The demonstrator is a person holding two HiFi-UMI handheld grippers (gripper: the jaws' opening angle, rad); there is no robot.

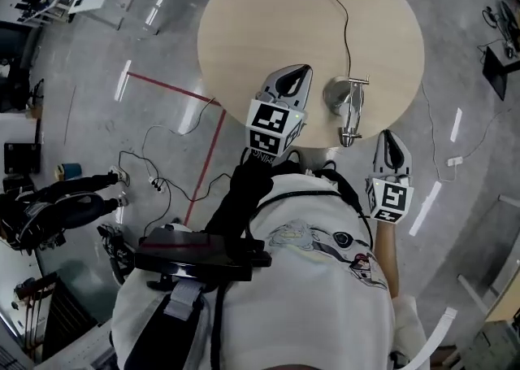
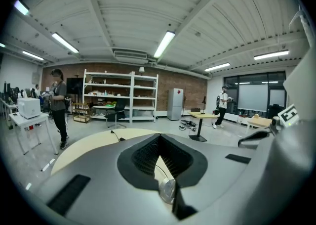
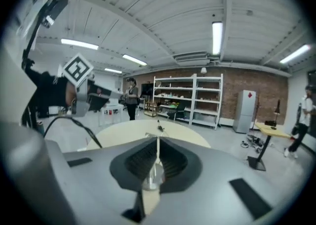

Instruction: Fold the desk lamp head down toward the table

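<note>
Both claws closed, nothing held. Left claw [image 1: 296,75] is just beside the desk lamp [image 1: 348,108]; right claw [image 1: 391,141] hovers by the table [image 1: 268,19] rim. Lamp stands at the near edge. Risk: a closed-tip push skids or tips it off.

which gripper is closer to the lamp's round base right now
Left. The left gripper hangs over the table just left of the lamp's round base; the right gripper is farther off, at the table's rim beyond the lamp's near end.
</note>
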